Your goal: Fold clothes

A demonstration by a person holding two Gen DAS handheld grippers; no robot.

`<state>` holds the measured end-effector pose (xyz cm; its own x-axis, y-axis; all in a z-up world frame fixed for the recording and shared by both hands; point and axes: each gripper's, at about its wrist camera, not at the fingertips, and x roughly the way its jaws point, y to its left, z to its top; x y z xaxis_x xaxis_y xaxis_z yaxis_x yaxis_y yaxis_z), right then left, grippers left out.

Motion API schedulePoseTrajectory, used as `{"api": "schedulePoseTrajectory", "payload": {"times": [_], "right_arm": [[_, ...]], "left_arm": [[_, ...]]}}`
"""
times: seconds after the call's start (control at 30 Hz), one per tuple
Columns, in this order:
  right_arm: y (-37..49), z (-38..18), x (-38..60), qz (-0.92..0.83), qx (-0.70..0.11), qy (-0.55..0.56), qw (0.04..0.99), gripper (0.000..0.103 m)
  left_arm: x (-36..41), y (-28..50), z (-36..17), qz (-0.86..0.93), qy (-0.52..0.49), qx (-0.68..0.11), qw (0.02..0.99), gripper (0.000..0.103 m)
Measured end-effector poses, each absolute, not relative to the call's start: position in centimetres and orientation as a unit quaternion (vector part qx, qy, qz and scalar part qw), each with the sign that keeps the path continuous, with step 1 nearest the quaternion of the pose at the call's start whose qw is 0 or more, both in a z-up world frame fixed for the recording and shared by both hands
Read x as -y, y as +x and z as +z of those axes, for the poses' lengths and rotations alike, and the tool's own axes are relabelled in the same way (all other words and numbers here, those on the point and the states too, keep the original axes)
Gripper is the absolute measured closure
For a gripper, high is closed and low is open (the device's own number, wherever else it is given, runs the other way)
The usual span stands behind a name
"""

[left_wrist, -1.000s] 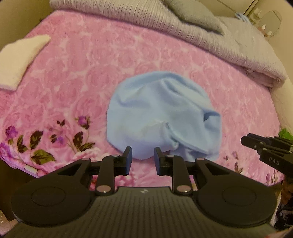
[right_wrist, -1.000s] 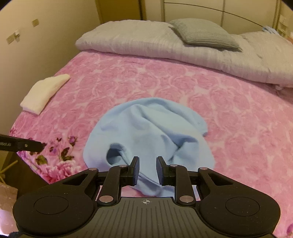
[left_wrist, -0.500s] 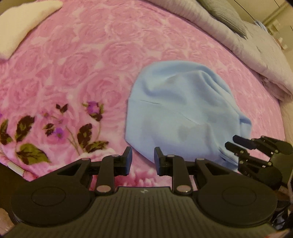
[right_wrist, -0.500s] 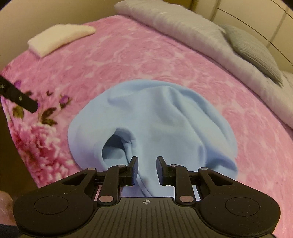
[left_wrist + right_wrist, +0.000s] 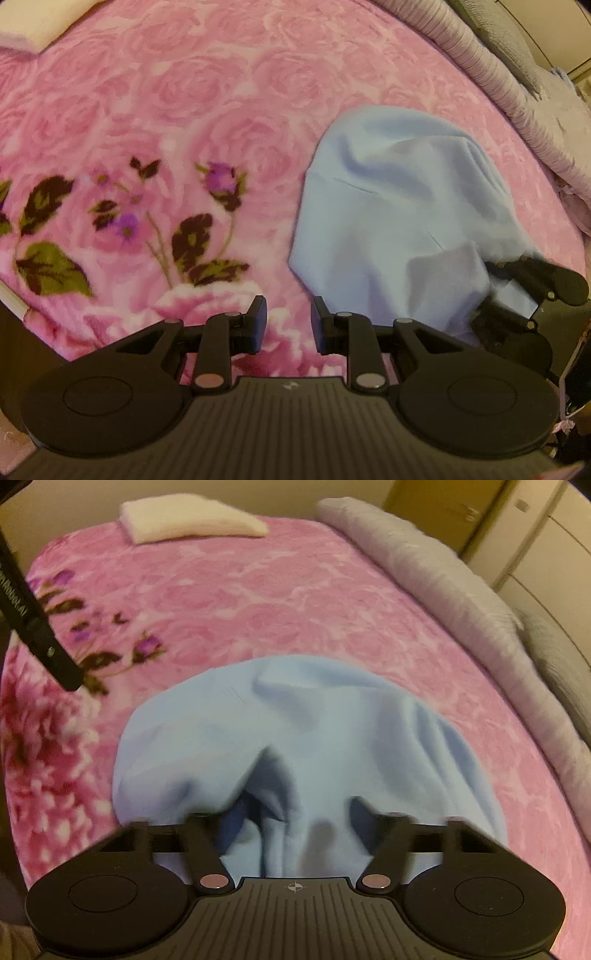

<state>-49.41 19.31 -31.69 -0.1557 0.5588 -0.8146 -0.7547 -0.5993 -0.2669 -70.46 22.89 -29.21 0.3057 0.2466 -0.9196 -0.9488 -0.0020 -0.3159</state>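
Light blue garment [image 5: 314, 738] lies crumpled in a rounded heap on the pink floral blanket [image 5: 258, 590], near edge of the bed, not flat, no clean fold visible. Its long axis is hard to call. In the left wrist view the heap runs roughly near-to-far, slightly wider at the near end.

Right gripper [image 5: 291, 816] is right at the near hem: fingers spread wide, one either side of a raised ridge of blue cloth, fabric bunched between them. Jaws are apart, not pinching. Left wrist view shows the same gripper [image 5: 517, 291] pushed into the near right corner of the heap.

Left gripper [image 5: 286, 325] sits further left, over bare blanket just beside the garment's near left corner; fingers parted with a narrow gap, holding nothing.

So the right hand is the nearer one, cloth already between its fingers; garment lies right and far of the left tool. Any grab on the left corner means shifting right.

Folded white cloth [image 5: 192, 520] lies at the far left, well apart.
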Motion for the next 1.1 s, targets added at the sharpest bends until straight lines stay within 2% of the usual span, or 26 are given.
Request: {"api": "schedulePoseTrajectory", "payload": {"times": [0.13,0.23,0.43,0.53,0.57,0.6,0.63,0.67,0.7,0.87,1.1], "right_arm": [[-46.6,-29.5,-18.5,0.775,-0.175,-0.389,0.466,0.096],[-40.9,-25.3,-17.2,0.766,-0.264,-0.254,0.528,0.096],[-23.1,-17.6,-12.5,0.608,-0.374,-0.015,0.700,0.096],[-12.0,-19.7,-9.7,0.442,-0.479,0.040,0.757,0.095],[-8.6,-20.9,-8.8,0.381,-0.523,0.054,0.761,0.094],[-6.2,-22.3,-7.8,0.326,-0.563,0.062,0.757,0.077],[-4.3,-23.5,-6.5,0.275,-0.592,0.064,0.755,0.058],[-2.9,-24.5,-5.3,0.246,-0.607,0.065,0.753,0.048],[-2.5,-24.9,-4.3,0.249,-0.606,0.060,0.753,0.043],[-4.0,-26.1,-3.7,0.320,-0.593,-0.012,0.739,0.043],[-9.7,-27.4,-8.2,0.459,-0.457,-0.238,0.724,0.043]], "left_arm": [[-23.3,-69.6,-28.4,0.492,-0.506,-0.336,0.623,0.083],[-23.5,-69.0,-27.7,0.500,-0.497,-0.334,0.625,0.083],[-24.7,-64.5,-26.0,0.490,-0.468,-0.332,0.656,0.083],[-25.0,-60.7,-26.0,0.470,-0.457,-0.339,0.675,0.083],[-25.0,-59.2,-26.1,0.460,-0.454,-0.345,0.680,0.083],[-25.0,-57.7,-26.3,0.451,-0.452,-0.351,0.686,0.083],[-24.9,-56.2,-26.5,0.441,-0.449,-0.356,0.691,0.083],[-24.8,-54.6,-26.7,0.432,-0.444,-0.363,0.696,0.083],[-24.6,-53.1,-26.9,0.423,-0.440,-0.369,0.701,0.083],[-24.4,-47.5,-27.6,0.401,-0.433,-0.394,0.705,0.083],[-25.4,-42.7,-28.5,0.400,-0.408,-0.411,0.710,0.082]]}}
